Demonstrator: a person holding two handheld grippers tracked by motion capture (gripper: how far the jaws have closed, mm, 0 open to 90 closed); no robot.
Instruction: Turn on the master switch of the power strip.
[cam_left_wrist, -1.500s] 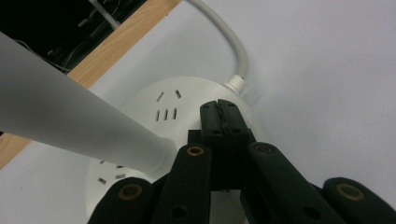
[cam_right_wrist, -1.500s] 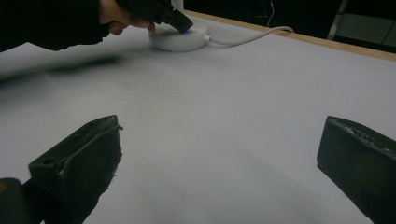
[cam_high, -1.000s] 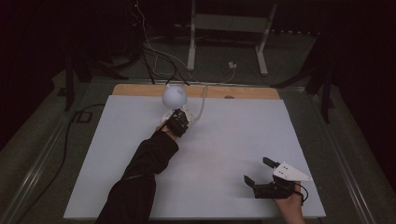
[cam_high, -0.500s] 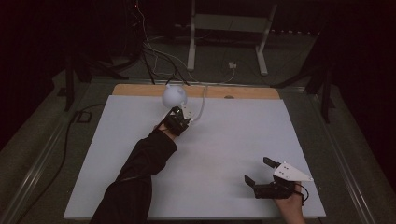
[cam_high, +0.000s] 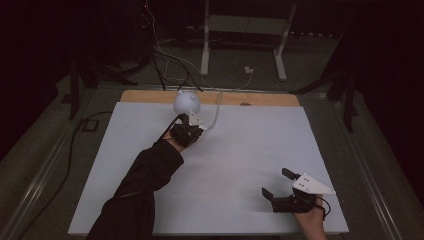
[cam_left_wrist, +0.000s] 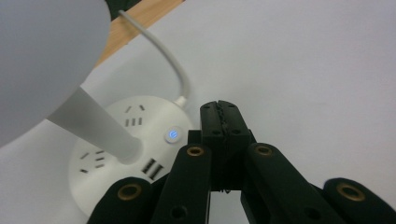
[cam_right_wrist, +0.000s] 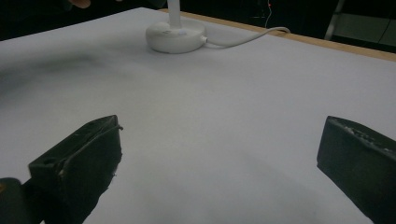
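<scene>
- Desk lamp (cam_high: 186, 101) stands at upper centre of the tabletop (cam_high: 250, 150), its base button (cam_left_wrist: 172, 135) lit blue.
- Left gripper (cam_left_wrist: 219, 109), jaws pressed together and empty, sits just beside that button, likely for poking it.
- Right gripper (cam_high: 278, 183) rests spread wide at lower right.

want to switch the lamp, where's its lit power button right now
In the left gripper view the lit button sits on the lamp's round white base, just left of the shut left gripper, near where the white cable enters.
</scene>
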